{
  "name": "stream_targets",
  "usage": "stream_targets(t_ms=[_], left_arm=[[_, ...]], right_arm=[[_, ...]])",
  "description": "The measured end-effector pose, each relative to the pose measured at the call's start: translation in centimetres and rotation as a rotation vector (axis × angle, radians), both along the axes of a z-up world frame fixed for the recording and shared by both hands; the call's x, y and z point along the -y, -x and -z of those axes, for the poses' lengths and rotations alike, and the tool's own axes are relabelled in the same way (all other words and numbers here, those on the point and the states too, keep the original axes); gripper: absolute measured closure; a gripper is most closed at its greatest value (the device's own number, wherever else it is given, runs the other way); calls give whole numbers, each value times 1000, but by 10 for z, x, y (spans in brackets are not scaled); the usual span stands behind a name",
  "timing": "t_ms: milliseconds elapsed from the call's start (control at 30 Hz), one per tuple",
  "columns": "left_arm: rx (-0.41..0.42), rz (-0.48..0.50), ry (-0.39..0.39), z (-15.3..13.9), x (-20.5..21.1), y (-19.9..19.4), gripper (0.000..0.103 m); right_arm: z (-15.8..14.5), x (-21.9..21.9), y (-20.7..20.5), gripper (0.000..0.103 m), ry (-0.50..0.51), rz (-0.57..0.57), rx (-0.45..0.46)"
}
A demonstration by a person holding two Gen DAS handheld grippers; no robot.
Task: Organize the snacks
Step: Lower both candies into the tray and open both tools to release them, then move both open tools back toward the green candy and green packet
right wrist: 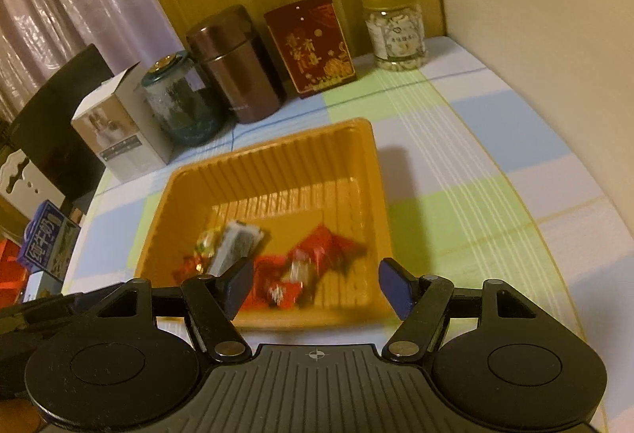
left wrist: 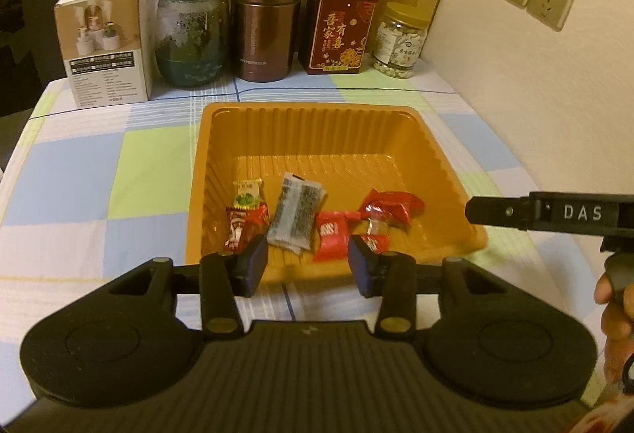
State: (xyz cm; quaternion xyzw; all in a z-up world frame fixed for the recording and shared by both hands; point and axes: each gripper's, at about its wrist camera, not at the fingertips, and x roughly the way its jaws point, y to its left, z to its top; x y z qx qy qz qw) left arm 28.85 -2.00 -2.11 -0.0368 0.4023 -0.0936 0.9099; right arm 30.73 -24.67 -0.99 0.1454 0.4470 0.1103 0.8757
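- Left tongs (left wrist: 308,262): spread apart, empty, poised at the near rim of the orange tray (left wrist: 222,140).
- Right tongs (right wrist: 317,284): spread wider, empty, over the same tray's near edge.
- Inside the tray, sharp only from the left wrist: green-yellow candy (left wrist: 247,195), grey-speckled packet (left wrist: 295,217), red wrapped snacks (left wrist: 390,205).
- Blurred from the right wrist.
- Blue milk carton (right wrist: 49,239) off the checked surface (right wrist: 495,195), right view only.
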Motion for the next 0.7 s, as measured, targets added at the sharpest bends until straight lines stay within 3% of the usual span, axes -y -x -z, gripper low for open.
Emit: stream_targets(t_ms=[700], left_arm=[[5, -97, -14, -15, -16, 135, 37]], right_arm=[[-37, 25, 140, 33, -52, 60, 1]])
